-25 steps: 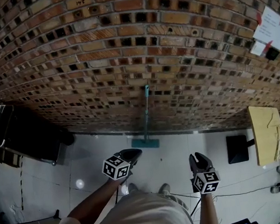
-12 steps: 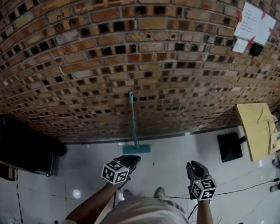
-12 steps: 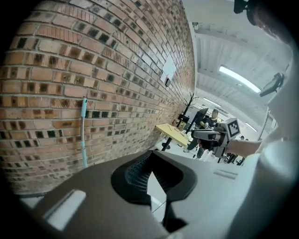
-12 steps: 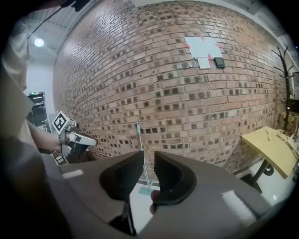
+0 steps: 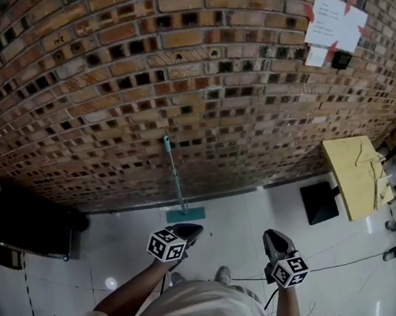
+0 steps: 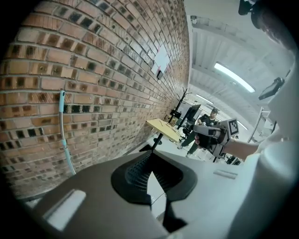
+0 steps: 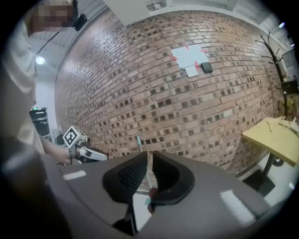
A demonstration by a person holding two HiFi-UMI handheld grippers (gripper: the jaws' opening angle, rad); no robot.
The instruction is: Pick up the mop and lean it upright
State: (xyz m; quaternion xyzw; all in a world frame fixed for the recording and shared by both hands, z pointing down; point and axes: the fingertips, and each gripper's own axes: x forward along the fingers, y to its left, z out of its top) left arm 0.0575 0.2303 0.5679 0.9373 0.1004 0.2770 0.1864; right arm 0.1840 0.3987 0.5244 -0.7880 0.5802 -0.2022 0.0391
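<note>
Head view: slim teal mop (image 5: 175, 178) against rough brick wall (image 5: 210, 81)

A: What's on the wall?
B: Brick wall (image 5: 172, 64) w/ white paper sheets (image 5: 335, 19) taped at upper right, red tape at the corners. Small dark box (image 5: 341, 60) just below them.
A: Floor?
B: White tile floor (image 5: 121, 234). Black cabinet (image 5: 27, 228) far left, by the wall. On the right, a yellow tabletop (image 5: 354, 174) w/ a black square base plate (image 5: 319, 202) just beside it. Thin cable (image 5: 340, 261) runs across the tiles.
A: Anything else?
B: Branch-style coat stand (image 7: 275, 60) nr the wall's right end. Ceiling light strip (image 6: 233, 77) overhead.
</note>
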